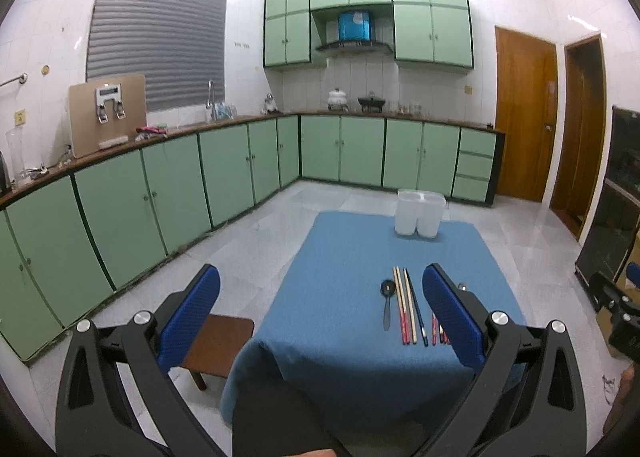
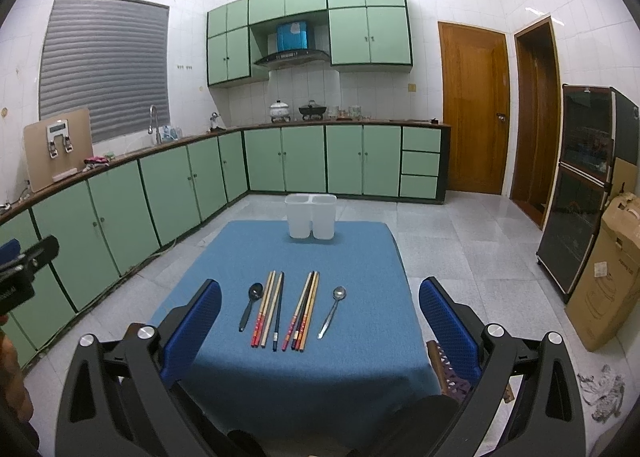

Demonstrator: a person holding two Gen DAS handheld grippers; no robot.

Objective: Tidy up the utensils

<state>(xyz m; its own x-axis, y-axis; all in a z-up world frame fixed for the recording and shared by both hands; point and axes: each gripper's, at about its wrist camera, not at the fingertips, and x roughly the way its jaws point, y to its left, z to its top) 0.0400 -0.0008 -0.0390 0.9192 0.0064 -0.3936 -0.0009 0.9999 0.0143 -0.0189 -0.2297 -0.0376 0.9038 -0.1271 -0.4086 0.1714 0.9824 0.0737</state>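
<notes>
Ahead of my wide-open, empty left tongs (image 1: 321,313) and right tongs (image 2: 320,321), chopsticks (image 2: 267,309) and spoons (image 2: 332,311) lie sorted for the two-cup holder (image 2: 311,215).

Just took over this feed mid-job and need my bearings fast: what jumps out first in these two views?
The blue tablecloth dominates, with utensils in a neat row near its front: a black spoon, two bundles of chopsticks and a metal spoon. At the far edge stands a translucent two-compartment holder. Both the left gripper and right gripper are open and hold nothing.
</notes>
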